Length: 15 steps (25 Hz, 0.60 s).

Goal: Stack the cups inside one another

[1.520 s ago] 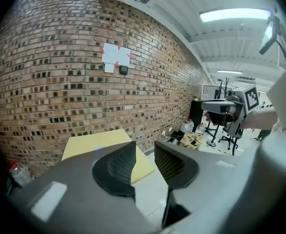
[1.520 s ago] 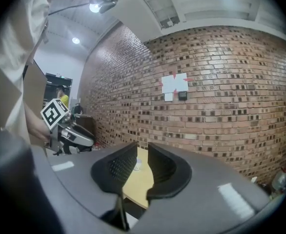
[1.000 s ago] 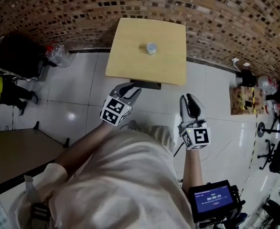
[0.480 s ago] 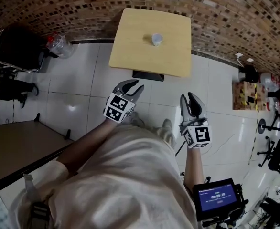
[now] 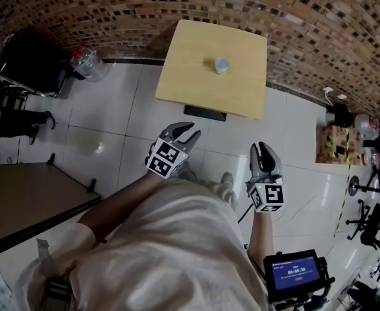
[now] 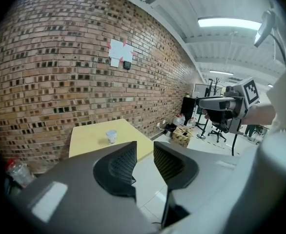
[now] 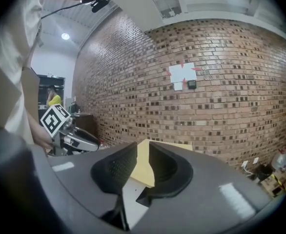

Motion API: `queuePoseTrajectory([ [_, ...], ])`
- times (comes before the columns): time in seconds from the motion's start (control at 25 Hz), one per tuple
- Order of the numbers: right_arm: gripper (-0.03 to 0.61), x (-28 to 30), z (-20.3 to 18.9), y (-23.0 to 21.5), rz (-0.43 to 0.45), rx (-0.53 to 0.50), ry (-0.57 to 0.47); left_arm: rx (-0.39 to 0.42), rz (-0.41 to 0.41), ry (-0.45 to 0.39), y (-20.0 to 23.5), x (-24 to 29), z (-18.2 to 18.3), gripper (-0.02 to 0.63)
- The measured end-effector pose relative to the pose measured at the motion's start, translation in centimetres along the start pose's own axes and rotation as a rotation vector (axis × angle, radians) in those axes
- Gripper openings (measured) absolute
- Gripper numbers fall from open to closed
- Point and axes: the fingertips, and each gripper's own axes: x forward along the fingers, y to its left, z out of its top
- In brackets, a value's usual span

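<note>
Both my tongs, the left gripper [image 5: 189, 133] and the right gripper [image 5: 266, 149], hang with jaws apart and empty, well short of the cup [image 5: 222, 65] on the table [image 5: 190, 83] ahead.

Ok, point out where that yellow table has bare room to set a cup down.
The square yellow wooden table is bare all round the small pale cup near its middle: open patches run from the cup to the near edge, the far edge and both side edges. Nothing crowds it.
</note>
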Motion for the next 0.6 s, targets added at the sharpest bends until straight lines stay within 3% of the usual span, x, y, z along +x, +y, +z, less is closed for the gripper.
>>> queuePoseTrajectory([
  [0.6,0.066,2.2,0.3,2.1,-0.023,0.007,-0.004,0.045,-0.05,0.039,1.1,-0.5,-1.1,0.127],
])
